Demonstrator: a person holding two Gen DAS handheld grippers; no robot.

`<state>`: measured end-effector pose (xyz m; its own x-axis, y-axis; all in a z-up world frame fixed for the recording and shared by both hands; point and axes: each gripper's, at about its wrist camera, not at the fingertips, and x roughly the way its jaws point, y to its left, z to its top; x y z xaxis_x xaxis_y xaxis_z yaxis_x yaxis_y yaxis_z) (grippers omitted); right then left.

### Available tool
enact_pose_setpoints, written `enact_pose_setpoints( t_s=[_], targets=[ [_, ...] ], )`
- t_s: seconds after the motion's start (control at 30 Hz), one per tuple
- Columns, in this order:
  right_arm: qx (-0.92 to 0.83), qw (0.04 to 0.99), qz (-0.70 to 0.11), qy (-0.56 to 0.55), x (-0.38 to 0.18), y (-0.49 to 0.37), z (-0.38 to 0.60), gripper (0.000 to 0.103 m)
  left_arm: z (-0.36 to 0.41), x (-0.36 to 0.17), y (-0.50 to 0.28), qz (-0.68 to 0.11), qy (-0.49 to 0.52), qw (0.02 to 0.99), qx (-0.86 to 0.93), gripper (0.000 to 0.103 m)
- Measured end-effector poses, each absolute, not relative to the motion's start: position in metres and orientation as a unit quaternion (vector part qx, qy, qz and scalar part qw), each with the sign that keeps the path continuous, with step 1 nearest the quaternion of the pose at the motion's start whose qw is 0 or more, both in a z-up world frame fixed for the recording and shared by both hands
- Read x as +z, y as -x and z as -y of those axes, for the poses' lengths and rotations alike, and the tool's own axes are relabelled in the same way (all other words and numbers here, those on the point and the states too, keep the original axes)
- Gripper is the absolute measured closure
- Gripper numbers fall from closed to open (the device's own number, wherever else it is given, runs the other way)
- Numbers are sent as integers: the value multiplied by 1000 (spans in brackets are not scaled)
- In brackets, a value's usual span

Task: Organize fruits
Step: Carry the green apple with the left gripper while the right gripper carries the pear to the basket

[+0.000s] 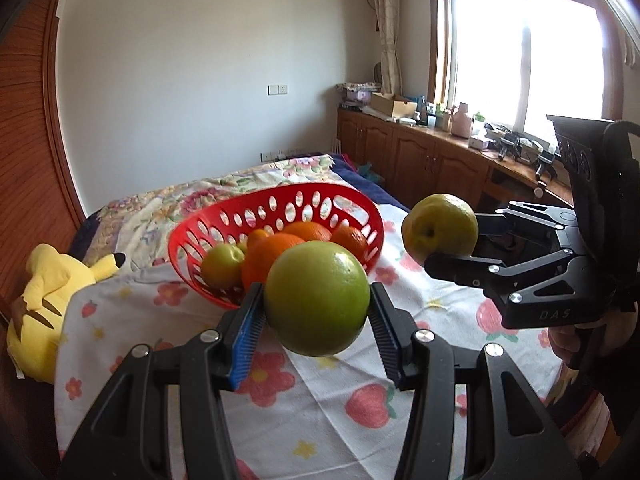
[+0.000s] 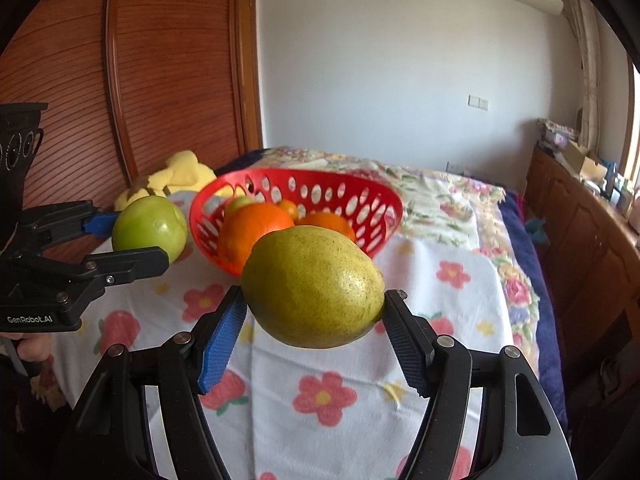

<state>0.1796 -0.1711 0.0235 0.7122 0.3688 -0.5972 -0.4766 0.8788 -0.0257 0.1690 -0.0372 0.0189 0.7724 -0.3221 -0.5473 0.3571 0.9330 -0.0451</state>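
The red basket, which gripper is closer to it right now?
Left, slightly. The left gripper holds its green apple just before the red basket's rim; the right gripper holds its pear farther back.

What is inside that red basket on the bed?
The red basket holds oranges and a small green fruit. Its lower contents are hidden by the near wall and by the green apple and yellow pear held in front.
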Motion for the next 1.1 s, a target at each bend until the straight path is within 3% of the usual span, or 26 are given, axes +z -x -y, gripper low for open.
enact_pose_setpoints(
  t_s=[0.43,1.1],
  targets=[
    [239,916,-302,114,35,-239,155,32,17,12,-216,-293,-26,942,-164,52],
    [285,870,-373,150,7,-366,109,32,-9,2,-303,-321,-31,938,-125,52]
  ],
)
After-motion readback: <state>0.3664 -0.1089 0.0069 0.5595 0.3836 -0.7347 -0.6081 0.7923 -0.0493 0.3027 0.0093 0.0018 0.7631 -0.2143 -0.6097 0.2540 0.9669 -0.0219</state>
